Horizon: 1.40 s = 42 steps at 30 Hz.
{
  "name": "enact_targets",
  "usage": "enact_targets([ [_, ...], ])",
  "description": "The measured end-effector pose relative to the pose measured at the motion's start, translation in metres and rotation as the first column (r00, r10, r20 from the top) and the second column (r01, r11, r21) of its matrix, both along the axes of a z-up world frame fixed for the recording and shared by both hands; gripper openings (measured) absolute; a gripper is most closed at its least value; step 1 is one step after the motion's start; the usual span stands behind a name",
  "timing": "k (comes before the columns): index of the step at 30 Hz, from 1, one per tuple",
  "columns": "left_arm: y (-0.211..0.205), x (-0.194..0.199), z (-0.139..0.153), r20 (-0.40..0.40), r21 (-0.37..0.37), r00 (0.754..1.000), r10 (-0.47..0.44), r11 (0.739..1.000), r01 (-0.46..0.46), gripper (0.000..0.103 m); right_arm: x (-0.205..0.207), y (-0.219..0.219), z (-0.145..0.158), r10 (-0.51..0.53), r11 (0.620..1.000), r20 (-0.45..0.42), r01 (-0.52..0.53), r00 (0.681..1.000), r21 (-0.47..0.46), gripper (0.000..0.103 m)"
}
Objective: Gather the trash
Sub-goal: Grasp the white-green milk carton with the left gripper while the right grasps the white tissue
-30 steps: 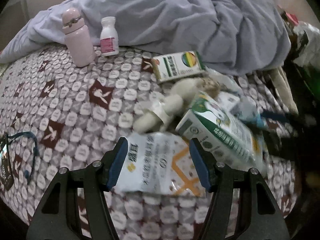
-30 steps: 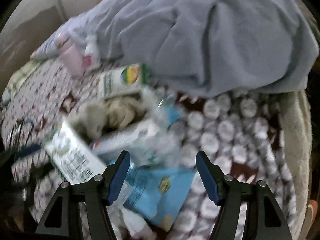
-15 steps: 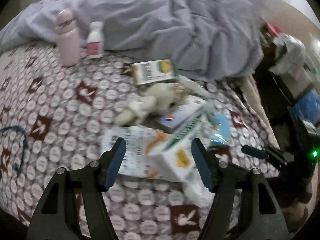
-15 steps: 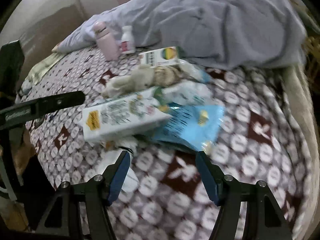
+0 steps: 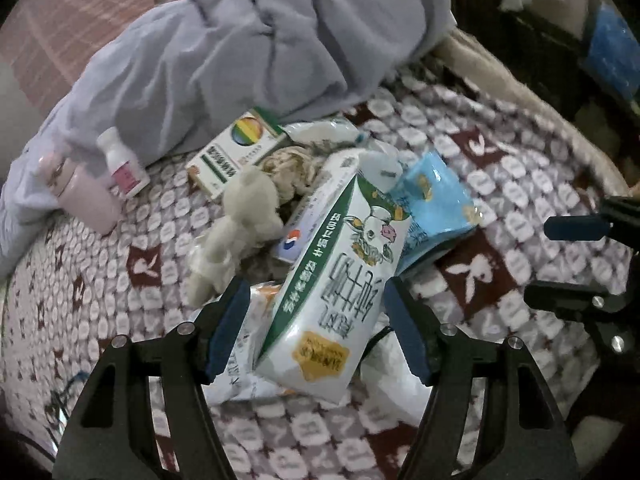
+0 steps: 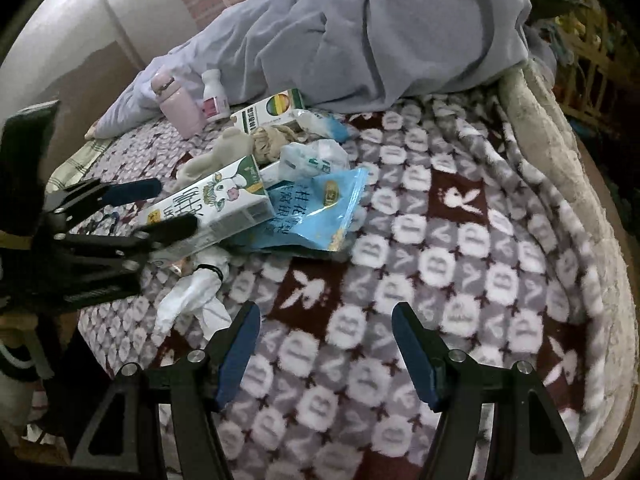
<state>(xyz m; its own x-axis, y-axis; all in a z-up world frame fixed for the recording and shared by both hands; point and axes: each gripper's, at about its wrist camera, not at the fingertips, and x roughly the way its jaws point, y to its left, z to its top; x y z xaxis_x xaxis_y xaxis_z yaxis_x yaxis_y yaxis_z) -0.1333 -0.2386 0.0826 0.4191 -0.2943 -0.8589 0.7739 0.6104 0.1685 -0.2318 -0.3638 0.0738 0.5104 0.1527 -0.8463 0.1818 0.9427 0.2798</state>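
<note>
A heap of trash lies on the patterned blanket (image 6: 460, 248). A green-and-white milk carton (image 5: 340, 280) lies on a white wrapper (image 5: 240, 356), and my left gripper (image 5: 316, 332) is open with a finger on each side of the carton's near end. The carton (image 6: 216, 204) and left gripper (image 6: 168, 208) also show in the right wrist view. A blue snack bag (image 5: 432, 208) lies right of the carton. A crumpled white tissue (image 6: 192, 296) lies near it. My right gripper (image 6: 326, 356) is open and empty over bare blanket.
A plush toy (image 5: 240, 220), a rainbow-printed box (image 5: 236, 152), a white pill bottle (image 5: 124, 168) and a pink flask (image 5: 80, 192) sit behind the heap. A grey duvet (image 5: 260, 48) is bunched at the back. The bed edge (image 6: 560, 160) runs along the right.
My left gripper has moved in close, and its fingers now straddle the milk carton. My right gripper has drawn back to the right, away from the blue bag.
</note>
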Motion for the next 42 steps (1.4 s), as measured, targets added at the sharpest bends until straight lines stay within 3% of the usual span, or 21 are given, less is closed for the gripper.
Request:
enact_targets([
  [4,-0.002,0.009,-0.001,-0.045,-0.029,0.999,0.016,0.999,-0.017,0.068,0.002,0.006,-0.003,0.01,0.999,-0.004,-0.009,1.0,0.033,0.066],
  [8,0.001,0.017,-0.008,-0.143,-0.025,0.99,-0.008,1.0,0.004,0.068,0.008,0.02,-0.004,0.046,0.999,-0.01,-0.046,0.999,0.026,0.066],
  [13,0.001,0.015,-0.013,-0.135,-0.02,0.991,-0.017,1.0,0.015,0.068,0.011,0.023,-0.004,0.04,0.999,-0.011,-0.04,0.999,0.015,0.066],
  [15,0.004,0.016,-0.01,-0.131,-0.04,0.991,-0.014,0.999,0.009,0.065,0.01,0.02,-0.004,0.028,0.999,-0.014,-0.027,1.0,0.021,0.066],
  [18,0.016,0.023,0.002,-0.151,-0.087,0.989,0.011,0.996,-0.025,0.037,0.009,0.019,-0.003,0.028,0.999,-0.014,-0.028,0.999,0.027,0.066],
  [24,0.06,0.044,0.034,-0.211,-0.224,0.971,0.115,0.961,-0.162,0.036,0.02,0.04,-0.006,0.08,0.992,0.004,-0.08,0.997,0.097,0.066],
  [30,0.086,0.039,0.039,-0.218,-0.261,0.962,0.166,0.94,-0.222,0.036,0.043,0.085,-0.019,0.181,0.973,0.034,-0.184,0.983,0.139,0.066],
  [32,0.09,0.034,0.037,-0.212,-0.264,0.962,0.17,0.938,-0.224,0.036,0.05,0.092,-0.03,0.182,0.972,0.019,-0.183,0.983,0.146,0.055],
  [33,0.09,0.032,0.036,-0.209,-0.265,0.963,0.171,0.938,-0.224,0.036,0.053,0.093,-0.036,0.176,0.973,0.005,-0.175,0.984,0.148,0.038],
  [34,0.092,0.031,0.036,-0.209,-0.266,0.963,0.173,0.937,-0.226,0.036,0.054,0.093,-0.039,0.168,0.975,-0.002,-0.166,0.986,0.145,0.026],
  [36,0.092,0.027,0.035,-0.209,-0.272,0.962,0.176,0.935,-0.23,0.036,0.049,0.089,-0.036,0.151,0.981,0.017,-0.151,0.988,0.12,0.017],
  [42,0.074,0.008,0.04,-0.14,-0.288,0.973,0.185,0.932,-0.218,0.036,0.018,0.058,0.005,0.103,0.995,0.109,-0.103,0.989,-0.002,0.016],
])
